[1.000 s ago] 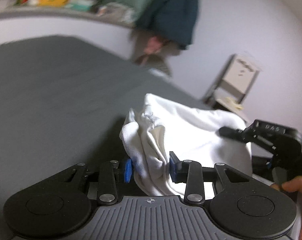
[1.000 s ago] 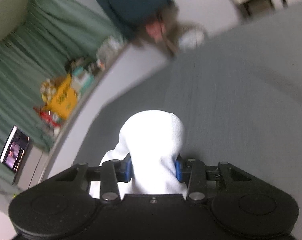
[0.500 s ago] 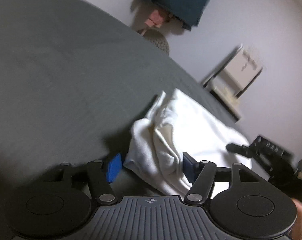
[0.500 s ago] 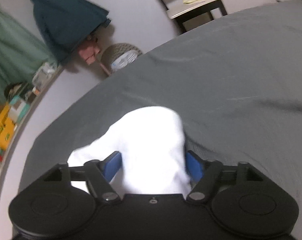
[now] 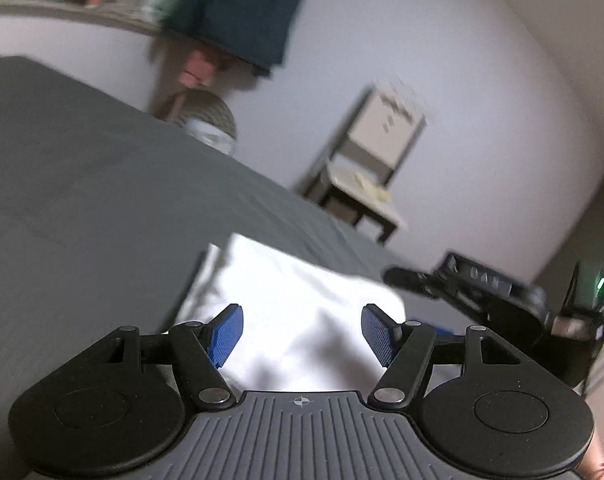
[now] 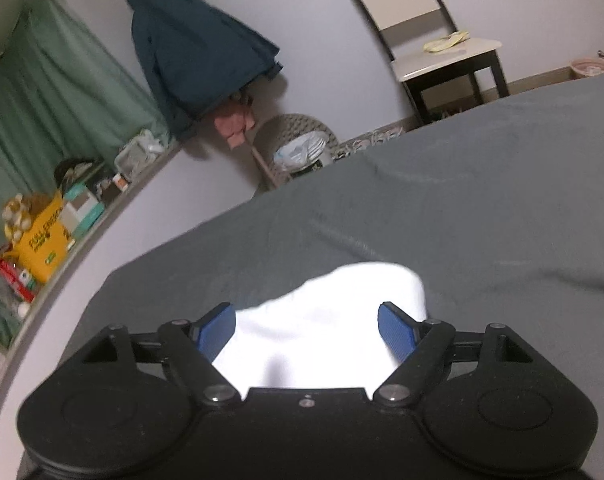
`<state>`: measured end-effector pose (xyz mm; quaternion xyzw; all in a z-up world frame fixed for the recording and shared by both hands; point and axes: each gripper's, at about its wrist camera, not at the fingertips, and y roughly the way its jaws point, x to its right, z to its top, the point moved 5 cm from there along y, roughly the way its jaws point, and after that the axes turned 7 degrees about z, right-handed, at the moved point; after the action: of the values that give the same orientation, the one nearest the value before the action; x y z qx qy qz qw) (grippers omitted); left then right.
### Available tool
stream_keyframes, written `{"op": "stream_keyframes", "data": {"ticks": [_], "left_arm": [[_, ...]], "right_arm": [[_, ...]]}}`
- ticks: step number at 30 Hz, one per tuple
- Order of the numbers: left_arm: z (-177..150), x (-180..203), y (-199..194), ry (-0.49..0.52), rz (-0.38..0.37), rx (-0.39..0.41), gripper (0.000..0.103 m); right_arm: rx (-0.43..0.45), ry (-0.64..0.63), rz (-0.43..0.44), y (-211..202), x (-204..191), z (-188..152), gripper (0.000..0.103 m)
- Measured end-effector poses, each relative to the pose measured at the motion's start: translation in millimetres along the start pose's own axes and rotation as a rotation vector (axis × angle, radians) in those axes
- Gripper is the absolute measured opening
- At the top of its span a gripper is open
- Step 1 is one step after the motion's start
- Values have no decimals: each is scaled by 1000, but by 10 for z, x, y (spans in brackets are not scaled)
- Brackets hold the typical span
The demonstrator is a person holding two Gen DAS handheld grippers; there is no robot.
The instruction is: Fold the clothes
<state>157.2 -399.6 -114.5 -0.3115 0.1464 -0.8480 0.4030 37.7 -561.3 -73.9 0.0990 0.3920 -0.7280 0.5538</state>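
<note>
the white garment (image 5: 298, 300) lies bunched in a compact, roughly folded bundle on the dark grey bed cover (image 5: 82, 184), near the cover's near edge. the left gripper (image 5: 302, 334) hangs just over one end of it with its blue pads well apart, and the right gripper (image 6: 306, 330) does the same at the other end; both pairs of jaws have just been opening, the cloth lies between them but neither pair presses on it. judging from this, the fold in hand looks laid down and let go, though the bundle's edges look loose and uneven, so tidying or a further fold may remain. beyond stand a chair (image 6: 429, 32), a woven basket (image 6: 298, 148) and a hanging dark blue coat (image 6: 198, 48).
</note>
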Motion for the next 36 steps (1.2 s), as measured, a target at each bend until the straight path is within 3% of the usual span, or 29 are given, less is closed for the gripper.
{"op": "stream_keyframes", "data": {"ticks": [6, 9, 13, 16, 19, 24, 29, 36], "left_arm": [[-159, -122, 444, 58, 115, -112, 67], [-156, -159, 416, 88, 106, -110, 67], [-80, -159, 71, 114, 97, -96, 67], [-101, -246, -270, 171, 107, -86, 68], [-218, -372, -601, 228, 144, -125, 74], [-372, -646, -1073, 277, 189, -151, 75], [-494, -927, -1310, 281, 241, -174, 75], [-652, -1086, -1235, 339, 291, -161, 75]], "right_arm": [[-39, -49, -7, 132, -28, -166, 89], [-49, -133, -46, 151, -153, -234, 95], [-16, -152, -80, -1, -289, -228, 95], [17, -167, -127, -170, -365, -268, 103], [8, -203, -172, -316, -445, -428, 103], [30, -194, -246, -505, -546, -740, 103], [24, -215, -316, -698, -586, -1174, 103], [-9, -333, -403, -710, -570, -1564, 103]]}}
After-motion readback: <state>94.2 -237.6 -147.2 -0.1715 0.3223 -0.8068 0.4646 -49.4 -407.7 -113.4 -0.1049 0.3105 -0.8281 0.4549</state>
